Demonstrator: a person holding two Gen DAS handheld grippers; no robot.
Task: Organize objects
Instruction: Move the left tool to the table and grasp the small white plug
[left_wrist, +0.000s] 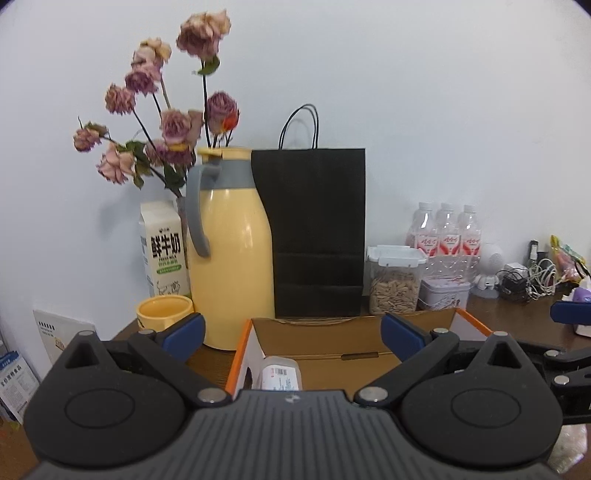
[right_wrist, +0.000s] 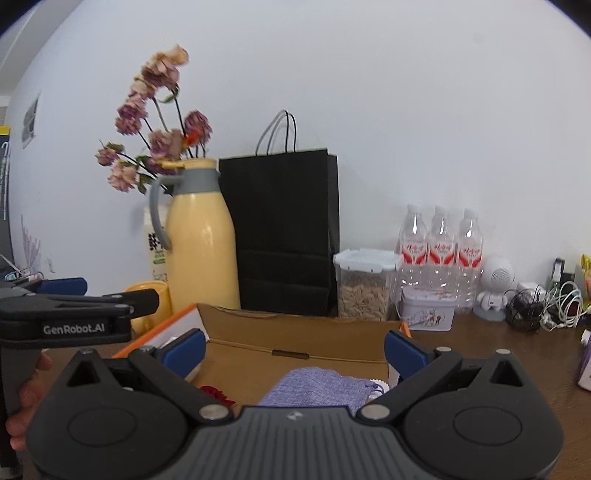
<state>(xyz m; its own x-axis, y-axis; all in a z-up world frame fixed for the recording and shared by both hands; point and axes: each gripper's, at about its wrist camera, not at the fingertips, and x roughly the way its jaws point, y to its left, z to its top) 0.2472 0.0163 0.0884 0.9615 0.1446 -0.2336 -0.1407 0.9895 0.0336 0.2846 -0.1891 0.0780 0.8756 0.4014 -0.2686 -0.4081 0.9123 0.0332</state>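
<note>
Cardboard box (left_wrist: 325, 341), open-topped, orange-edged, is held ahead of and below both claws. Left claw (left_wrist: 291, 334) and right claw (right_wrist: 294, 352) are spread wide, nothing gripped. A flat white plastic case (left_wrist: 281, 373) and a soft woven lilac pouch (right_wrist: 317, 386) are lodged inside. Risk judged: the glossy yellow jug (left_wrist: 232, 251) just left could be knocked by a sideways swing.

yellow jug (left_wrist: 231, 254), black bag (left_wrist: 314, 232), water bottles (right_wrist: 439, 254)

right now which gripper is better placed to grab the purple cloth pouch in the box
Right. The right gripper has open jaws directly over the purple woven cloth pouch inside the open cardboard box; the left gripper hangs over a white container.
</note>
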